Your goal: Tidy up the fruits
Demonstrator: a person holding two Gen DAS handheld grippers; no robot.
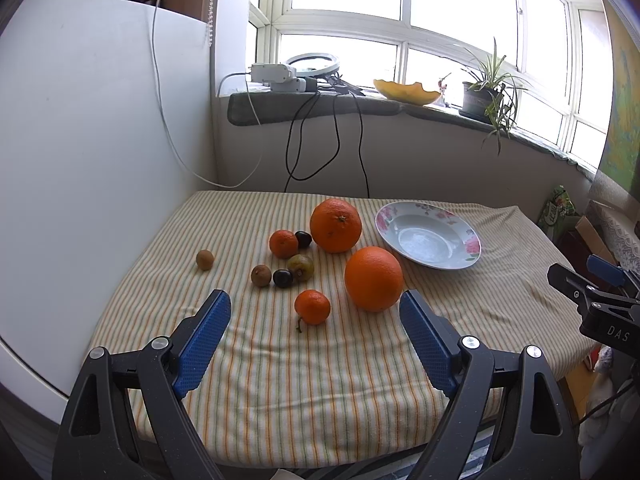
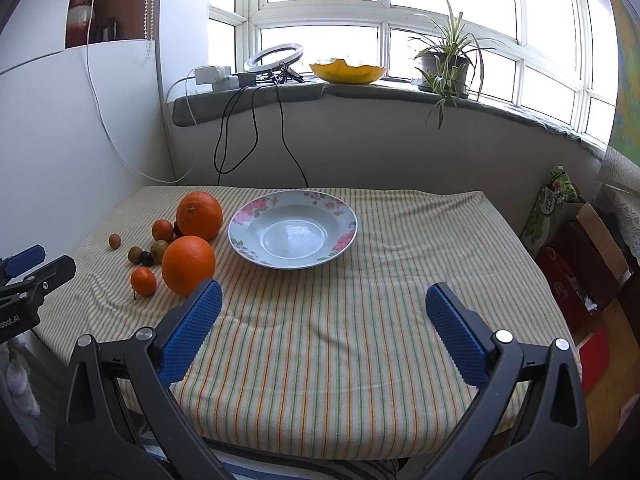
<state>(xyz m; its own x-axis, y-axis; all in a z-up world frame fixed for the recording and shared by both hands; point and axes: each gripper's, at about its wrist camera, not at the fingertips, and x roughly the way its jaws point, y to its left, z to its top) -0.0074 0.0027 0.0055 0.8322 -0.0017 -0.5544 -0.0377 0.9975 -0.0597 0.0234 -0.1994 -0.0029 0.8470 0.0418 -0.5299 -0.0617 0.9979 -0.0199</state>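
Observation:
Two big oranges lie on the striped cloth: a near orange (image 1: 373,278) (image 2: 188,264) and a far orange (image 1: 335,225) (image 2: 199,215). Two tangerines, a near one (image 1: 312,307) (image 2: 143,281) and a far one (image 1: 283,244) (image 2: 162,230), lie among several small brown, green and dark fruits (image 1: 299,267). An empty floral plate (image 1: 427,234) (image 2: 292,229) sits right of the fruit. My left gripper (image 1: 315,312) is open, hovering just before the near tangerine. My right gripper (image 2: 323,300) is open over bare cloth in front of the plate.
A white board (image 1: 100,140) stands along the table's left side. Cables (image 1: 320,144) hang from the windowsill behind the table. A potted plant (image 2: 446,60) and a melon half (image 2: 348,71) sit on the sill. Boxes (image 2: 580,256) stand on the floor at the right.

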